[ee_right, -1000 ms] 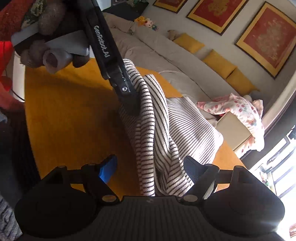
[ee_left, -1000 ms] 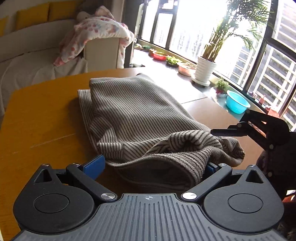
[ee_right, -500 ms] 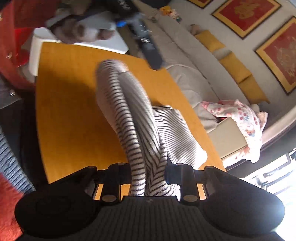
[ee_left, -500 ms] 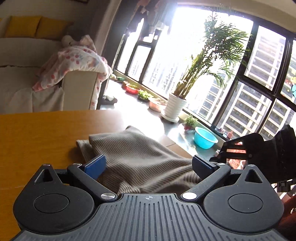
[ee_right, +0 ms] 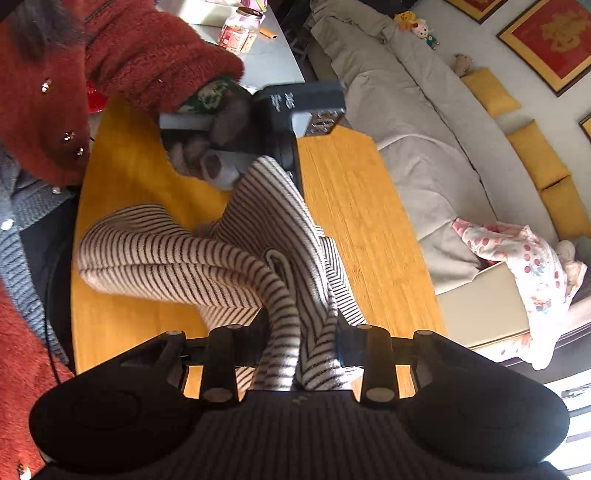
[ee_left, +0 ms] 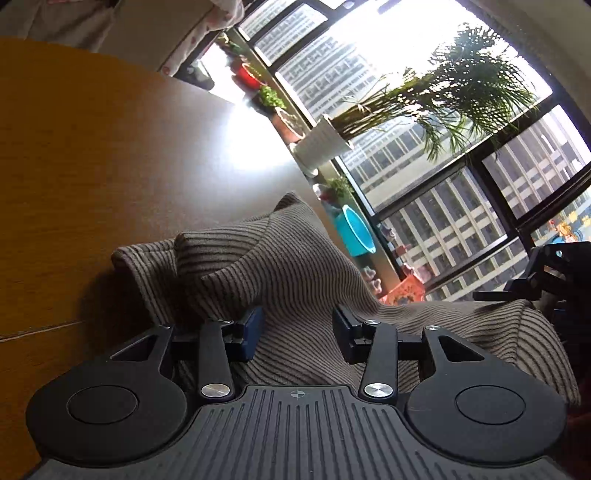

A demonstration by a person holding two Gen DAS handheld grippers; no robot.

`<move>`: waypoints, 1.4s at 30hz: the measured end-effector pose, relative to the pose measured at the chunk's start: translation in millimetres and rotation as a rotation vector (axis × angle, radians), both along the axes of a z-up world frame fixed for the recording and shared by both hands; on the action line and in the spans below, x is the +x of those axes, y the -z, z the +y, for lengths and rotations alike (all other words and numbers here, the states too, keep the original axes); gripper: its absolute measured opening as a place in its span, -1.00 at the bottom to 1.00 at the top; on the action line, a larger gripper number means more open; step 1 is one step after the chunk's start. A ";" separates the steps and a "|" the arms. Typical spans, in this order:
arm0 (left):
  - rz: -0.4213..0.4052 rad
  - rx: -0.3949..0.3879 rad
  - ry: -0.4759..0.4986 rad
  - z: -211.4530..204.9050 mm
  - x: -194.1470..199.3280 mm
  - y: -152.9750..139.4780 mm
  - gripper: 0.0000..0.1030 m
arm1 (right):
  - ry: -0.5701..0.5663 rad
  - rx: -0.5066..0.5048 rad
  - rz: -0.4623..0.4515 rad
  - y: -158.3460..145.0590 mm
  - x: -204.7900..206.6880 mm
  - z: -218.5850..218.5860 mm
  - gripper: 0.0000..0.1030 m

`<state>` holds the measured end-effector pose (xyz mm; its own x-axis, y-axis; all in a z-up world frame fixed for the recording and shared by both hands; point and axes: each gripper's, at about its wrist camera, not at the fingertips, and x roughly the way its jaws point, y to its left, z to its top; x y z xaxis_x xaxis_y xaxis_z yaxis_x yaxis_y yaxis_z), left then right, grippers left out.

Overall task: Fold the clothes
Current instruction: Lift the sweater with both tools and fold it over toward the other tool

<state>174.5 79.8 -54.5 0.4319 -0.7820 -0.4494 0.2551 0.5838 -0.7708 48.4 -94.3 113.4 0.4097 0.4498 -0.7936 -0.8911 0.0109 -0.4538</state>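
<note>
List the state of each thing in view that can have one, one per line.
Striped knit garment: bunched, partly lifted off the table, gripped at two places.
Left gripper: shut on the garment.
Right gripper: shut on the garment.
Yellow wooden table: carries the garment's lower folds.
Glass jar with lid: upright, closed.
Turquoise plastic basin: on the windowsill; contents unclear.

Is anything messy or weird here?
Only the striped sweater: it is bunched and twisted, lifted off the wooden table between both grippers, mid-fold. No spill or damage shows.
</note>
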 end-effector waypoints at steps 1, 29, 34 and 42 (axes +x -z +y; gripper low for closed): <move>0.020 -0.024 -0.002 4.3 1.8 3.9 -0.22 | -0.005 0.002 0.027 8.8 11.9 3.6 -0.31; -0.515 0.697 0.130 -90.6 -105.0 -59.6 1.00 | 0.807 0.826 0.487 84.5 106.6 -94.7 -0.09; -0.477 0.748 -0.222 -45.0 -65.1 -75.2 1.00 | 0.831 0.857 0.472 94.5 112.8 -97.9 0.02; -0.283 0.578 -0.349 13.0 -40.8 -73.5 1.00 | 0.889 0.940 0.452 94.7 117.5 -108.6 0.27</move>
